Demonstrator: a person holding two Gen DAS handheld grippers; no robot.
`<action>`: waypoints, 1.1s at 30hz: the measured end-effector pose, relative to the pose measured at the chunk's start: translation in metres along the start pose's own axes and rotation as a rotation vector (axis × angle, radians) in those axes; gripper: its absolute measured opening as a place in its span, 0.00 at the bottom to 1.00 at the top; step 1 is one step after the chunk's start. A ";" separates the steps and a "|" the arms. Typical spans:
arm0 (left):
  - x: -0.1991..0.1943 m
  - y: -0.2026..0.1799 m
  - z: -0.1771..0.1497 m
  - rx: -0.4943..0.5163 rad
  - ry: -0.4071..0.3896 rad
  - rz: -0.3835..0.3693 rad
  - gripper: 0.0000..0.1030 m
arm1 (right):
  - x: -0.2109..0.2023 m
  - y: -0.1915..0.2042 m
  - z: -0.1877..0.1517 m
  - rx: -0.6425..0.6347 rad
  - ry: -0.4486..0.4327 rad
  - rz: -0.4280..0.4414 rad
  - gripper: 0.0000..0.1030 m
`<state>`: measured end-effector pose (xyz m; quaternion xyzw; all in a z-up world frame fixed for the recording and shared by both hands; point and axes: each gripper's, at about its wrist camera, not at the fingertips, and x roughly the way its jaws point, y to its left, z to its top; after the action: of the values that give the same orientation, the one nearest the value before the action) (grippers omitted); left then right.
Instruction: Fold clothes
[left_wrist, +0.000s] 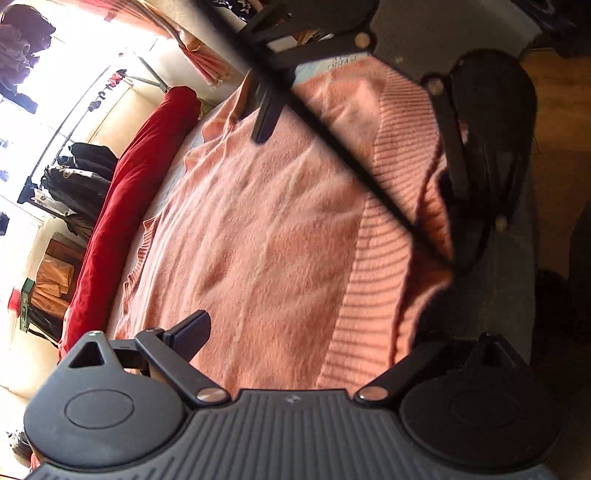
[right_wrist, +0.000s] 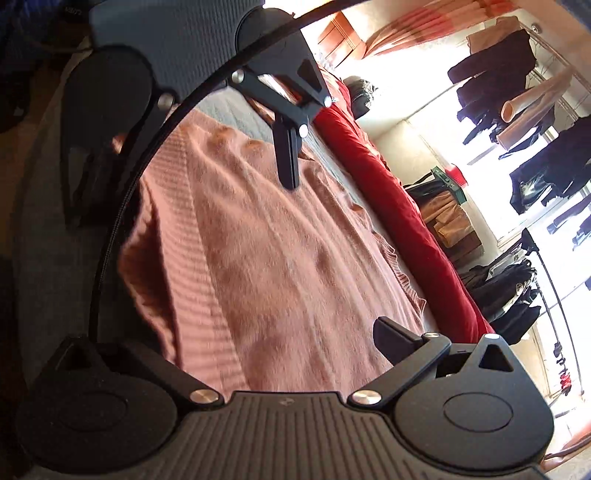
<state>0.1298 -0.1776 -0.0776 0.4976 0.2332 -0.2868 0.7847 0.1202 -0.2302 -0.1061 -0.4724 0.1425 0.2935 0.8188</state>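
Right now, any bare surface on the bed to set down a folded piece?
Little. The pink sweater covers most of the bed. Bare sheet shows only past its far edge and in a thin strip by the red blanket. Both grippers crowd the ribbed hem.

Salmon-pink fuzzy knit sweater (left_wrist: 266, 229): body plain and brushed, no print. Its wide ribbed band (left_wrist: 384, 258) is the same pink, marked with fine parallel darker lines; ribbing repeats in the right wrist view (right_wrist: 192, 280).

Light grey-blue quilted bed cover (right_wrist: 236, 110) under the sweater: pale, with a faint stitched texture.

Deep red plush blanket roll (left_wrist: 122, 206) along the far edge: solid crimson, unpatterned.

Left claw (left_wrist: 306, 332) and right claw (right_wrist: 280, 332): matte black throughout, dark grey grooved housing, small silver pivot pins.

Hanging garments on the rack (right_wrist: 528, 110): mostly black, one beige. Curtain (left_wrist: 207, 62): pale pink with darker red stripes.
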 end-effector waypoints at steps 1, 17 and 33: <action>0.002 0.001 0.000 0.001 -0.002 -0.003 0.94 | 0.006 0.000 0.005 0.006 0.028 0.005 1.00; 0.003 0.003 -0.015 0.084 0.017 0.048 0.94 | 0.003 -0.004 -0.035 -0.033 0.208 -0.166 1.00; 0.010 -0.010 -0.015 0.116 0.053 0.056 0.80 | 0.010 0.002 -0.037 -0.080 0.188 -0.097 1.00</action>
<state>0.1288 -0.1697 -0.0964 0.5558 0.2227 -0.2644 0.7560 0.1292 -0.2579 -0.1316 -0.5365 0.1837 0.2134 0.7955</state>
